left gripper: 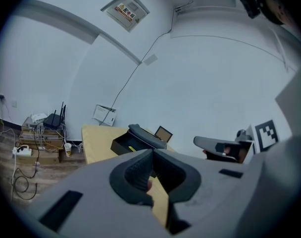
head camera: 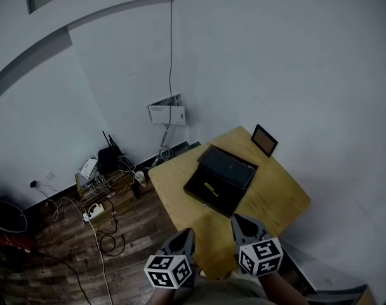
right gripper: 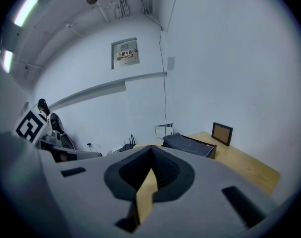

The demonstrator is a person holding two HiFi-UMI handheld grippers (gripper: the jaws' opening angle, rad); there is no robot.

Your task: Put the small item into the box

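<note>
A black box lies open on the wooden table, its lid tilted up at the back. A small yellow item rests inside the box, and the left gripper view shows the same yellow item there. My left gripper and right gripper hover over the table's near edge, short of the box, both with nothing in them. In the left gripper view the left gripper's jaws meet at the tips. The right gripper is likewise shut, with the box ahead to its right.
A small framed picture stands at the table's far corner against the wall. On the wooden floor to the left lie a router, a power strip and tangled cables. White walls close in behind and to the right of the table.
</note>
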